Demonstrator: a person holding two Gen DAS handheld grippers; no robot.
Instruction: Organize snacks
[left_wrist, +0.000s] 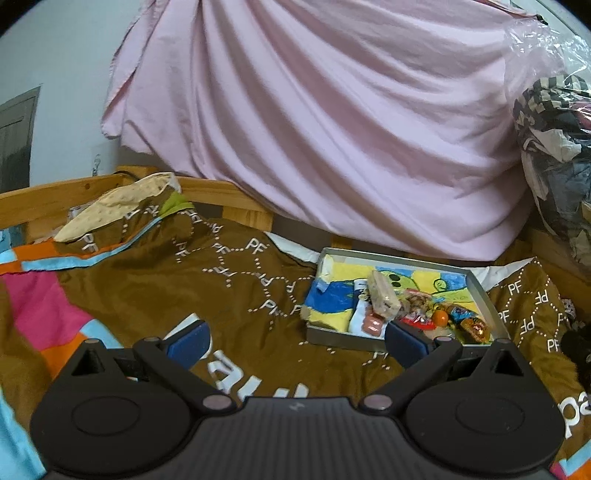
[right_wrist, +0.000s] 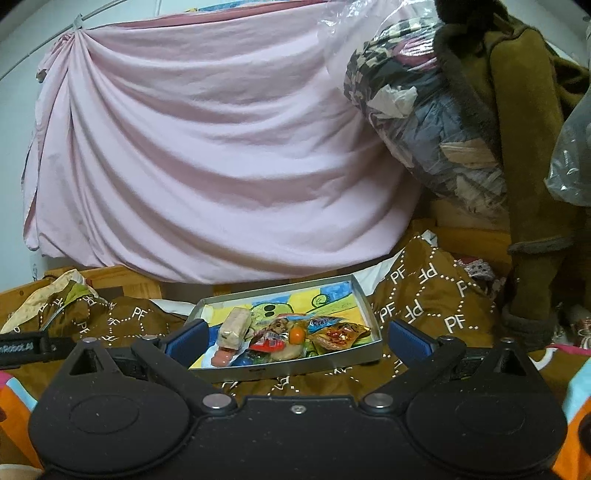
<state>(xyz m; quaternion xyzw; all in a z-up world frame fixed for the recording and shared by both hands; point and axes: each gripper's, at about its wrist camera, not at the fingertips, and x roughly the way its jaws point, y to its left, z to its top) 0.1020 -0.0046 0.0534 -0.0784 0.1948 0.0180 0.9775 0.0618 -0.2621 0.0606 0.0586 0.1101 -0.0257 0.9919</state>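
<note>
Left tongs (left_wrist: 295, 343): spread wide, empty, hovering left of the tray.
Right tongs (right_wrist: 295, 341): spread wide, empty, squared to the tray.
Snacks (right_wrist: 291, 336): heaped in the metal tray (right_wrist: 365, 295) on the bed, apparently collected for sorting.

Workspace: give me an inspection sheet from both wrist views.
Surface: brown quilt printed PF, rumpled.
Job's things: metal tray on the quilt, holding a pale bar, a small orange ball, red packet and other wrapped snacks.
Clutter: bagged clothes, brown coat.
Grippers: left gripper and right gripper open, empty.
Cables: nothing seen.
Surroundings: pink sheet hanging behind, wooden frame.
</note>
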